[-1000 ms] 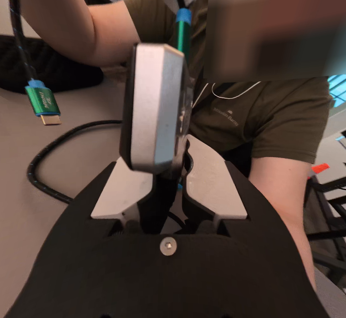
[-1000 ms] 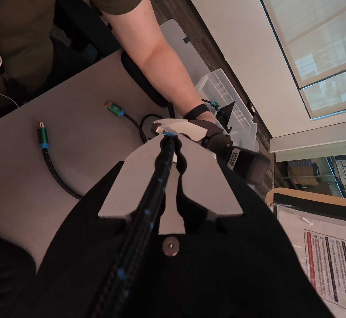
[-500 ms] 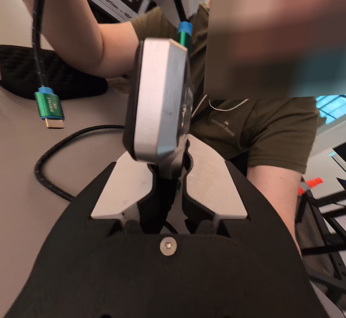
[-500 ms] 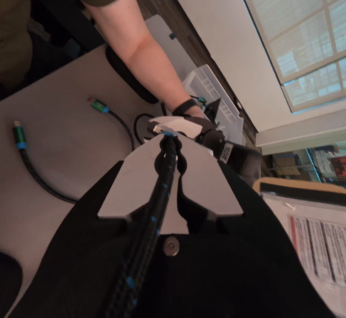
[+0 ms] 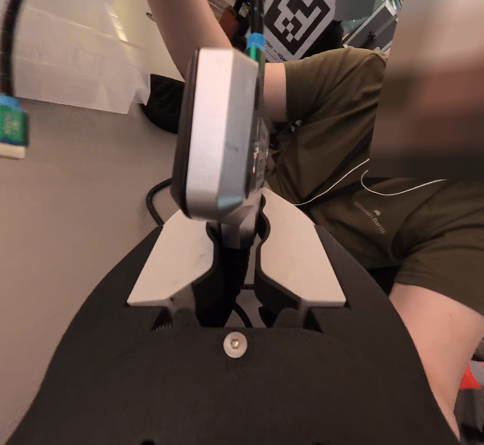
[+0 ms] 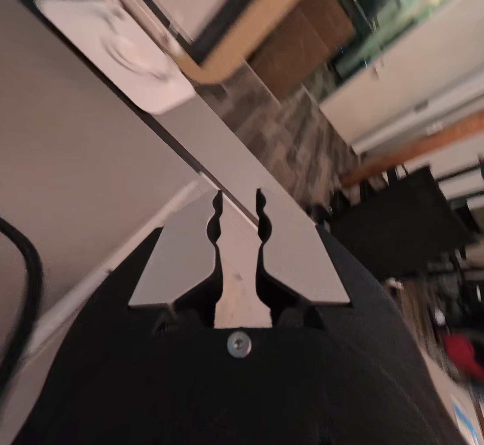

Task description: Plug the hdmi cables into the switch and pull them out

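Note:
My left gripper (image 5: 227, 214) is shut on the lower end of the silver HDMI switch (image 5: 217, 134) and holds it upright above the grey table (image 5: 78, 223). A green plug with a blue collar (image 5: 255, 49) sits in the top of the switch, and its black braided cable (image 5: 258, 0) runs upward. A second green plug (image 5: 11, 123) hangs at the left edge. My right gripper (image 6: 238, 191) is open and empty, its view blurred, pointing over the table edge (image 6: 199, 165). A black cable (image 6: 28, 262) curves at the left of that view.
A person in an olive shirt (image 5: 353, 144) sits close behind the switch, with arms on both sides. A black-and-white marker plate (image 5: 298, 8) shows above. A loose black cable (image 5: 153, 204) lies on the table. A blurred white object (image 6: 117, 50) lies near the table's edge.
My right gripper has let go of the braided cable, opened, and swung away towards the table edge. My left gripper still holds the switch, now tilted with the plug still in its top.

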The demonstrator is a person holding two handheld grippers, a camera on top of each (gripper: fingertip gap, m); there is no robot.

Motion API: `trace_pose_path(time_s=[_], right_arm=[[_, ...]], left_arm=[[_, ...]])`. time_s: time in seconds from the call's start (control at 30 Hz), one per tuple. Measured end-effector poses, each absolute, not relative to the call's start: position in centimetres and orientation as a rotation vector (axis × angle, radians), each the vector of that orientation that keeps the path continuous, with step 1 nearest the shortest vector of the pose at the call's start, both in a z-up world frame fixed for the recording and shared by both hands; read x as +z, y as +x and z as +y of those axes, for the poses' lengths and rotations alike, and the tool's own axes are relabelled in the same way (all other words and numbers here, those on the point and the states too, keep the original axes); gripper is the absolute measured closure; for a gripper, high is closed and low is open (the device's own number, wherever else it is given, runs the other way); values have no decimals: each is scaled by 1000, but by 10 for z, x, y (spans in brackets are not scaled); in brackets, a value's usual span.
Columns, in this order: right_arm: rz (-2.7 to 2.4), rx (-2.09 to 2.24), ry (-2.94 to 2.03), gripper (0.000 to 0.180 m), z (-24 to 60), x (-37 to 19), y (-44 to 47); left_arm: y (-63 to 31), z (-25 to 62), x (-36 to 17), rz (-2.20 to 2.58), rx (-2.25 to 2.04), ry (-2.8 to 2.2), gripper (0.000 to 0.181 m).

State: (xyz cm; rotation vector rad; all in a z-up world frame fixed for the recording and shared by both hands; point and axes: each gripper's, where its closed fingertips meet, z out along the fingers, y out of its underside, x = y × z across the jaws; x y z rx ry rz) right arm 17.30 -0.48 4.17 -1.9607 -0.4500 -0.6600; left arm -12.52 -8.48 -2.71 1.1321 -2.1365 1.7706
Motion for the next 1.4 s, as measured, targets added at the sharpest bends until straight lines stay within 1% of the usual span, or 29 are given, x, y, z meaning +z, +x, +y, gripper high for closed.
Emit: trace_pose_path(time_s=[0.07,0.17,0.27,0.4,0.5,0.57,0.7,0.83,0.93,1.0,1.07,1.13,1.3,1.4], right_arm=[[-329,-694,-1994,155,-14,36,207],[-145,-610,-1999,155,-31,37,239],[-135,-516,-1941,155,-41,47,240],[-221,-565,-1879,155,-47,69,223],[-324,-624,-1857,155,-43,79,200],[-406,-633,-1857,155,-36,79,180],[-573,-646,-1873,155,-19,67,146],[-827,-600,-1906,154,-5,37,104],[-1165,-338,-1866,154,-14,6,36],[-1422,-16,-1794,154,-41,-15,-24],[-1607,209,-1713,154,-65,-29,-71],[-1740,305,-1675,153,-77,-45,-107],[-1975,327,-1535,153,-93,-85,-180],[-2024,305,-1441,155,-96,-102,-211]], left_arm=[[-122,-82,-24,-2122,1799,1159,158],[-117,-72,-20,-2079,1831,1247,159],[-110,-58,-38,-2004,1732,1445,158],[-104,-44,-83,-1865,1491,1682,159],[-92,-40,-96,-1603,1515,1757,159],[-88,-33,-108,-1601,1481,1820,159],[-86,-12,-144,-1794,1242,2044,158],[-78,-7,-149,-1755,1261,2088,157],[-72,3,-135,-1697,1365,2136,137],[-68,16,-115,-1701,1458,2205,131],[-68,31,-92,-1743,1520,2306,123],[-71,46,-63,-1793,1600,2410,123],[-95,70,27,-1751,2029,2530,124],[-117,81,63,-1804,2166,2591,126]])
